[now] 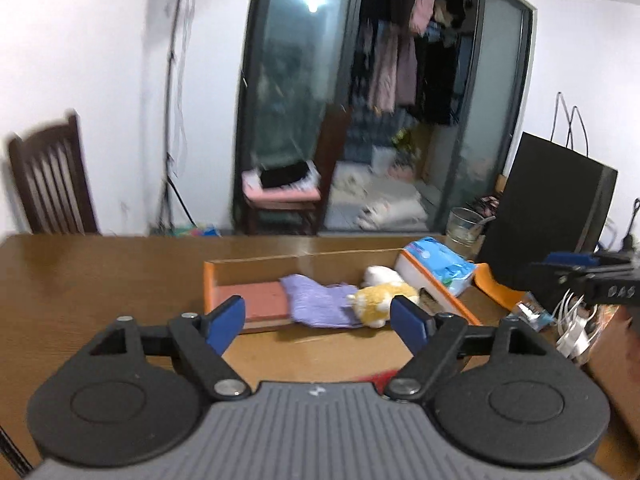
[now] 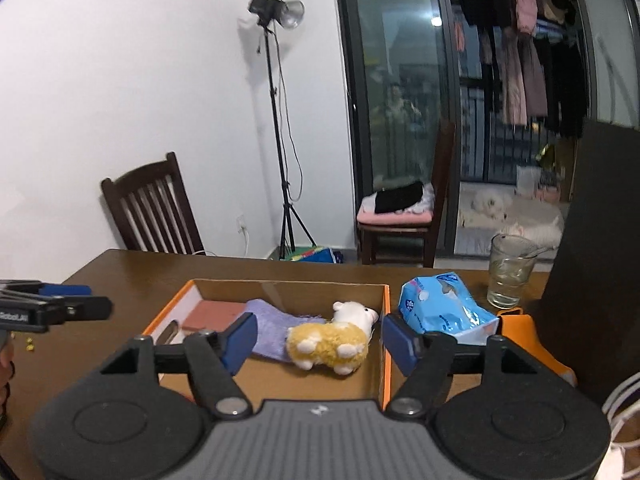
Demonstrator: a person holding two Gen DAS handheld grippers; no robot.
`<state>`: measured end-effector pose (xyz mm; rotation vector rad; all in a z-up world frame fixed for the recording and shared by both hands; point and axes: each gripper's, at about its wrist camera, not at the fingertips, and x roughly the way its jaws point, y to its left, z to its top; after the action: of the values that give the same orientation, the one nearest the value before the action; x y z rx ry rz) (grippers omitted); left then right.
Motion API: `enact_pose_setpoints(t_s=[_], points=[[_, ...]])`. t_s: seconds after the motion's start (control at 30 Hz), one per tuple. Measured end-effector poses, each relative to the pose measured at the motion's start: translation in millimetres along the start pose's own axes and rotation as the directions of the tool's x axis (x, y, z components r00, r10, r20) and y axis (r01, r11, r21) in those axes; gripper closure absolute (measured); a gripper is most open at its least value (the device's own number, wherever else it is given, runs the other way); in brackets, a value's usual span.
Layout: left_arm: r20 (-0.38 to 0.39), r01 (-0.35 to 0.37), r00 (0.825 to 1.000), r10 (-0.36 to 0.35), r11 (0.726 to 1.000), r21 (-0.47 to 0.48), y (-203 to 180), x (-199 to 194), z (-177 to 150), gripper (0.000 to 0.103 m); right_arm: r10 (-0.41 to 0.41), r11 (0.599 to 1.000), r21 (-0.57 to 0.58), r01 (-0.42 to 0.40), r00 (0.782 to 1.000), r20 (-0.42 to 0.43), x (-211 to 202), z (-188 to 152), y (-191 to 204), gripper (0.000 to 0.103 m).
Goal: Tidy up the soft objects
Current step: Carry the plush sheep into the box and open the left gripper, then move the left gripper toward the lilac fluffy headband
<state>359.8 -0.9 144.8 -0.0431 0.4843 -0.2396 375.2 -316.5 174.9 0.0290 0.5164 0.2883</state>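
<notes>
Closest in, the right gripper (image 2: 316, 338) hangs above the near edge of the cardboard box (image 2: 386, 320), its blue pads spread wide apart and holding nothing. The left gripper (image 1: 318, 322) hovers a little further back over the brown bench (image 1: 100, 276), jaws likewise apart and empty. Inside the box a yellow and white plush sheep (image 2: 334, 334) lies on its side toward the right wall, resting partly on a purple cloth (image 2: 270, 330); a reddish flat pad (image 2: 212, 314) sits at the left end. Just right of the box lies a blue tissue pack (image 2: 444, 308), with a glass cup (image 2: 510, 276) beyond it at the far right
</notes>
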Motion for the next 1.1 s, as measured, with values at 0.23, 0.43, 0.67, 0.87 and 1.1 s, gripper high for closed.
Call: enact_pose_setpoints(t_s=[0.23, 0.43, 0.67, 0.87, 1.1], points=[[0.141, -0.034, 0.99, 0.027, 0.998, 0.048, -11.8, -85.6, -74.7, 0.012, 0.002, 0.995, -0.097, 0.01, 0.993, 0.119, -73.1, -56.3, 42.3, 0.028], [0.219, -0.067, 0.973, 0.07, 0.998, -0.018, -15.9, -150.3, -152.3, 0.006, 0.042, 0.994, -0.109, -0.023, 0.984, 0.173, -125.9, -125.4, 76.4, 0.023], [0.184, -0.124, 0.975, 0.128, 0.992, -0.035, -23.8, -187.7, -217.0, 0.004, 0.053, 0.998, -0.052, -0.044, 0.982, 0.179, -171.1, -200.4, 108.9, 0.019], [0.174, -0.106, 0.978, 0.115, 0.992, -0.062, -12.8, -179.0, -217.3, 0.004, 0.075, 0.995, -0.081, -0.062, 0.984, 0.164, -177.4, -214.4, 128.9, 0.019], [0.118, -0.089, 0.988, 0.104, 0.988, -0.124, 9.7, -128.6, -213.3, 0.004, 0.173, 0.985, -0.019, -0.172, 0.98, 0.097, -133.3, -213.6, 131.4, 0.044]])
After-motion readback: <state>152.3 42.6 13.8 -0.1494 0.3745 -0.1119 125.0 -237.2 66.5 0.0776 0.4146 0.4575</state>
